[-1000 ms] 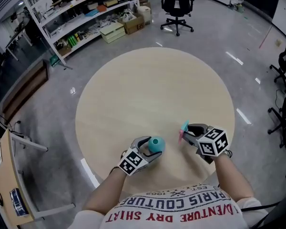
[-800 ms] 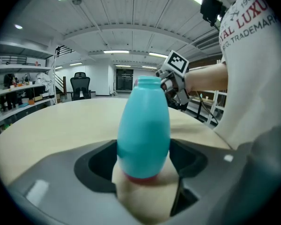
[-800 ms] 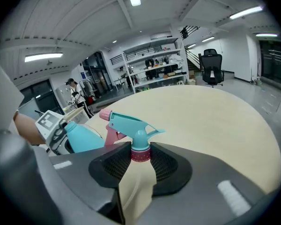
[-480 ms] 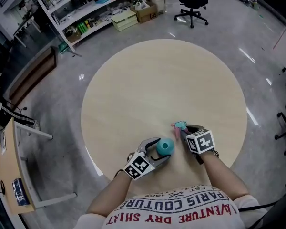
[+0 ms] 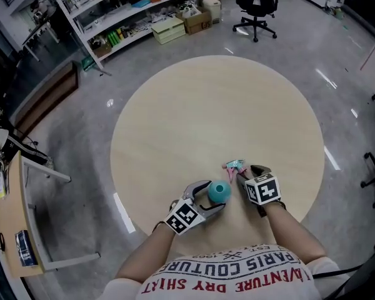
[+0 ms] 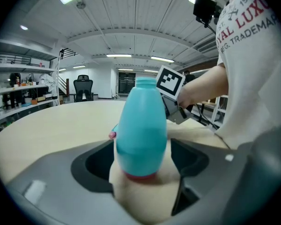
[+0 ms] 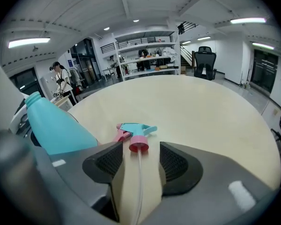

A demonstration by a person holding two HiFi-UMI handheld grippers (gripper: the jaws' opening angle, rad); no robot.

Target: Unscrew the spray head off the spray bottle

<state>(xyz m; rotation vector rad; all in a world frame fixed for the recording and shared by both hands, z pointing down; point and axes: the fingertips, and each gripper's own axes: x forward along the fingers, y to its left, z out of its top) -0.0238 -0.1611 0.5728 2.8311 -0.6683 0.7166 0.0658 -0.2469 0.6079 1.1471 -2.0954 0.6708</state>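
The teal spray bottle stands upright and headless on the round table. My left gripper has it between its jaws; these have just been opening, and a sliver of table shows beside each pad. The teal-and-pink spray head lies on the table to the bottle's right. My right gripper is just behind it with its jaws freshly opened, and nothing is gripped. In the right gripper view the head sits just past the fingertips, and its clear dip tube runs back between the pads.
The table's near edge is close behind both grippers. Shelving, boxes and an office chair stand beyond the far side. A person stands far off in the right gripper view.
My right gripper came down to the table with the spray head, then let go of it beside the bottle. The left gripper stayed around the bottle.
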